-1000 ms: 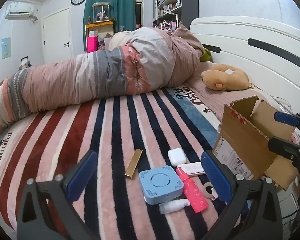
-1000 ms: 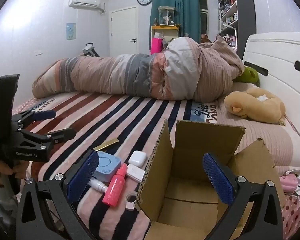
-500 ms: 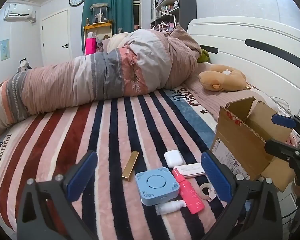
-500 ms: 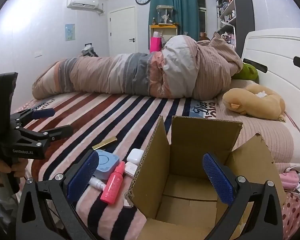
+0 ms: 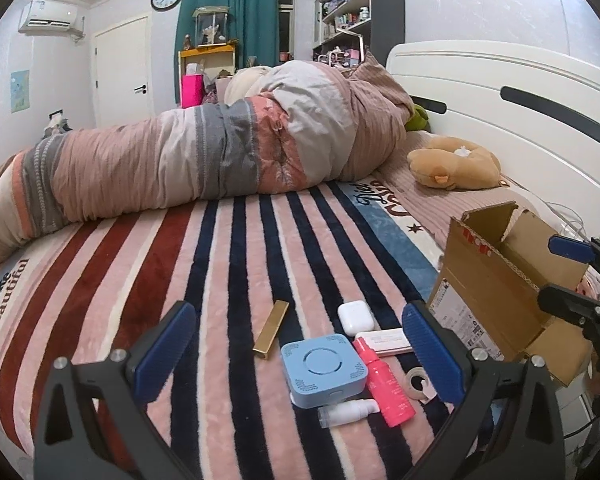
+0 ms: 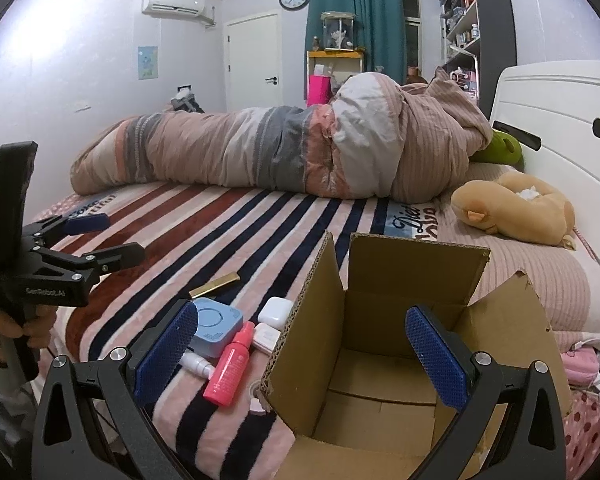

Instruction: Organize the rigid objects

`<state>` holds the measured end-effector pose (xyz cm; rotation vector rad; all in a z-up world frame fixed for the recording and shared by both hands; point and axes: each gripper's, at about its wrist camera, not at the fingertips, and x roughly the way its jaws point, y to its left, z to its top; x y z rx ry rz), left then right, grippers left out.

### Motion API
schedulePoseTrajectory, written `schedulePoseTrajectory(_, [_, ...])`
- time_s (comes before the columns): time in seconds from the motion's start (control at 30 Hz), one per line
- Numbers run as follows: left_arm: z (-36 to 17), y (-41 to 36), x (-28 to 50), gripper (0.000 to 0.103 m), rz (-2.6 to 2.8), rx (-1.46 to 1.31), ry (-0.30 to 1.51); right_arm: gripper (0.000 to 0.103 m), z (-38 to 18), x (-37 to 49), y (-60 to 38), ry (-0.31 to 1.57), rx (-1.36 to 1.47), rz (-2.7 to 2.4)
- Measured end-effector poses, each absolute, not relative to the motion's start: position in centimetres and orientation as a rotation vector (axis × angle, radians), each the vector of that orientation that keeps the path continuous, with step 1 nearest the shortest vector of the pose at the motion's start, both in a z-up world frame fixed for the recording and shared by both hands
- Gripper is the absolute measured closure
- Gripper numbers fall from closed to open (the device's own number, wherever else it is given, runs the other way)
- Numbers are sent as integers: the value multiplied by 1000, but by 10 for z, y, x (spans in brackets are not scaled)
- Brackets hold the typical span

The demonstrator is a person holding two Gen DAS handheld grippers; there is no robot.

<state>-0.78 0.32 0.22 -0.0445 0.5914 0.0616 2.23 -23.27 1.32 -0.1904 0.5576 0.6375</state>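
Small objects lie on the striped blanket: a blue square box, a pink spray bottle, a small white bottle, a white earbud case, a flat white case, a gold bar and a tape roll. An open, empty cardboard box stands to their right. My left gripper is open, above and just short of the blue box. My right gripper is open and empty over the cardboard box's near left flap.
A rolled quilt lies across the far side of the bed. A tan plush toy sits by the white headboard. Pink items and cables lie right of the cardboard box.
Both grippers have shifted slightly, so the objects and box sit a little differently in the views. Both stay open and nothing has been picked up.
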Motion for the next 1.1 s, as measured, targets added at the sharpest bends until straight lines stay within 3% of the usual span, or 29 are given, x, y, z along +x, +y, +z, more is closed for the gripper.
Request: schedulePoseTrajectory(1.1, [2,2,-11,0,53,-37,582,0,15,24,-223,587,-172,673])
